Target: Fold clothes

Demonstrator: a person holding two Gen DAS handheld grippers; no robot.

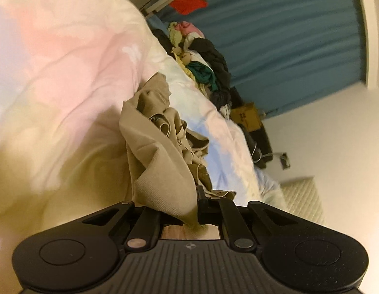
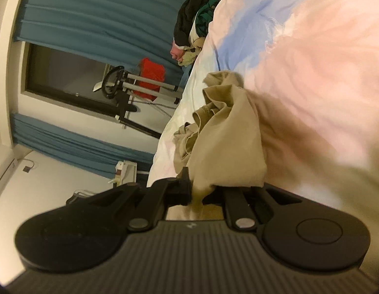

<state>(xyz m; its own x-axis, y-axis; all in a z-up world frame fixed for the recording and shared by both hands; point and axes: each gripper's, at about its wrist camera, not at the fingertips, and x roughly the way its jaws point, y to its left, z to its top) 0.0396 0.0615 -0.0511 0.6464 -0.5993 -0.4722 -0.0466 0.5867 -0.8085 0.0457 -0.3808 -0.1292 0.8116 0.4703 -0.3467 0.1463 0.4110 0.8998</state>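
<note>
Khaki cotton fabric is what both cameras are full of: a crumpled tan garment [image 1: 162, 161], looks like trousers or something similar, though it's too bunched up to say for sure. Up close, the left gripper [image 1: 198, 216] has its black fingers [image 1: 201, 196] pressed together on a corner of that cloth, with the pinched bit poking back through toward the camera. Same deal on the other side, where the right gripper [image 2: 198, 193] is clamped on another edge of the tan garment [image 2: 226, 142], one dark finger [image 2: 184, 183] showing beside the fabric while the other is mostly buried under it. From both pinch points the cloth trails away in loose folds and rests on a bed covered by a pale quilt with pink, blue and cream patches [image 1: 67, 78], which is blurry in both views. Further along the bed there's a heap of mixed clothes in black, green, yellow and pink [image 1: 201, 66], well apart from the tan piece. Past the bed, a brown cardboard box [image 1: 247, 117] sits by the wall. At the back hang teal pleated curtains [image 2: 91, 12], with a red garment draped over a metal rack [image 2: 151, 78] in front of a dark window.
</note>
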